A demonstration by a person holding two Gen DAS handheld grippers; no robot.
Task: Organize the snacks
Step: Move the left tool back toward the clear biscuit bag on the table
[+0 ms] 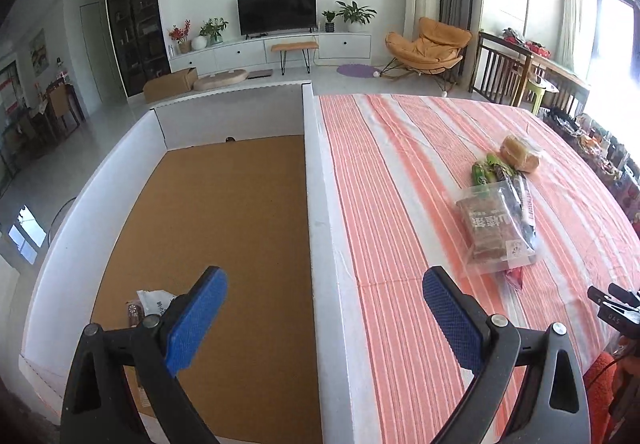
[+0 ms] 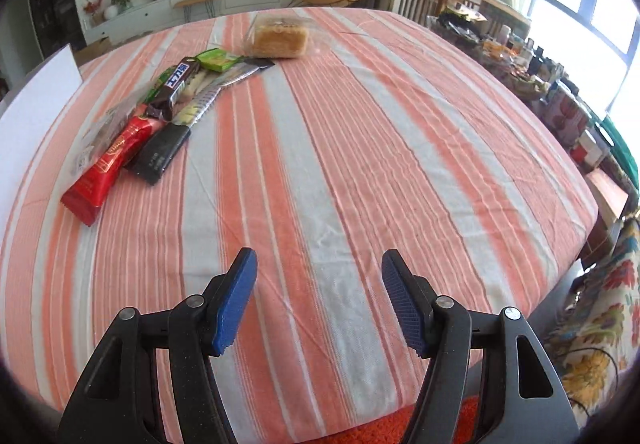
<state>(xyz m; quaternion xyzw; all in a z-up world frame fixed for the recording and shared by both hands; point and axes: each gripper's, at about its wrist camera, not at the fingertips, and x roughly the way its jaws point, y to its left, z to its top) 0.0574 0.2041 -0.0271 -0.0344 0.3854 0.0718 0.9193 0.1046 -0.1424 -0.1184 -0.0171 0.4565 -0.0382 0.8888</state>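
We see a table covered with a striped orange and white cloth (image 2: 320, 148), and at its left edge stands a large white box (image 1: 316, 204) with a brown cardboard floor. The left gripper (image 1: 324, 308) hangs over the right wall of this box, one blue pad above the box floor and the other above the cloth. Its jaws are spread wide and nothing is between them. Inside the box, near the corner closest to us, lies one white snack packet (image 1: 152, 302), partly hidden behind the left finger.

The right gripper (image 2: 318, 300) is above the near edge of the table, over bare cloth. Its jaws are also released, with only the cloth visible between them. In the left wrist view, a small dark part of it shows at the right border.

The remaining snacks lie in a loose row on the cloth, toward the left side of the table and close to the box. Nearest is a red packet (image 2: 106, 168), touching a black packet (image 2: 160, 152). Behind them lie a dark chocolate bar (image 2: 176, 88) and a green packet (image 2: 216, 59), overlapping each other. A wrapped bread (image 2: 280, 38) sits apart, close to the far edge. A clear bag of brown biscuits (image 1: 490, 232) rests on the box side of the row.
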